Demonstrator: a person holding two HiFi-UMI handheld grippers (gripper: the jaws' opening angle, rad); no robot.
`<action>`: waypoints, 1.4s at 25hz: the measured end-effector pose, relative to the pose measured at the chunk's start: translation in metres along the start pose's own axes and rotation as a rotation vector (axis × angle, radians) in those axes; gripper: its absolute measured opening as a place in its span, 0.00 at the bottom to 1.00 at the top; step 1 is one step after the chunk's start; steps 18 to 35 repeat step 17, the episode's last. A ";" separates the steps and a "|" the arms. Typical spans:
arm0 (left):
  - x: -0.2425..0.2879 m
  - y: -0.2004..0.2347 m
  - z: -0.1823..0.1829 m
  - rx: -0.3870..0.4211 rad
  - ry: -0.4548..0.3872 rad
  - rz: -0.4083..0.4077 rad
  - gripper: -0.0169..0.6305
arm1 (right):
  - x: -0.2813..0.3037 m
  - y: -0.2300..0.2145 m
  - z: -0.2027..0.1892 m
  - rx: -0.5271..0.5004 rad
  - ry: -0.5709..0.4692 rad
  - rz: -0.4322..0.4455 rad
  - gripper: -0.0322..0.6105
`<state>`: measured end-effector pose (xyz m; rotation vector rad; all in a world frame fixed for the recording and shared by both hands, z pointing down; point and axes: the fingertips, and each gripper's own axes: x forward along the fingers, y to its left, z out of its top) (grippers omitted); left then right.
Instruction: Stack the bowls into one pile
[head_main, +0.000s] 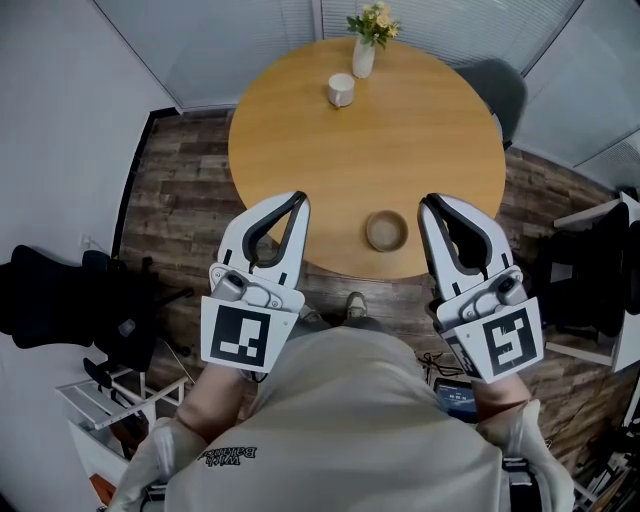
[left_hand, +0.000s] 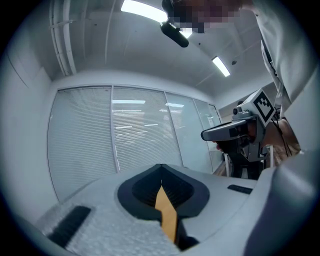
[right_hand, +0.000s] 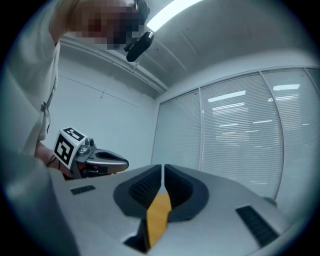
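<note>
Two tools are held level, both closed and empty: left tool (head_main: 296, 200), right tool (head_main: 428, 204). Bowl (head_main: 386, 231) sits at the table's (head_main: 420, 130) near edge between them, closer to right tool.

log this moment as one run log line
left gripper: shut, empty | right gripper: shut, empty | bowl: on table, between the grippers, untouched

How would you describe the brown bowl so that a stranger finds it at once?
Start at the round wooden table. The bowl sits alone close to its near edge, far from the white cup and vase. It is the only tan dish.
</note>
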<state>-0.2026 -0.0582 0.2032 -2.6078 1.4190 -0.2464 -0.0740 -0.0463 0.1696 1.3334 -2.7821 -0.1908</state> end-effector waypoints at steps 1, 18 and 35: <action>-0.001 -0.001 0.000 -0.001 0.001 -0.002 0.05 | 0.000 0.000 -0.001 -0.010 0.004 -0.005 0.11; -0.006 -0.009 -0.003 0.002 -0.005 -0.021 0.05 | -0.001 0.007 -0.011 0.008 0.035 -0.006 0.11; -0.006 -0.009 -0.003 0.002 -0.005 -0.021 0.05 | -0.001 0.007 -0.011 0.008 0.035 -0.006 0.11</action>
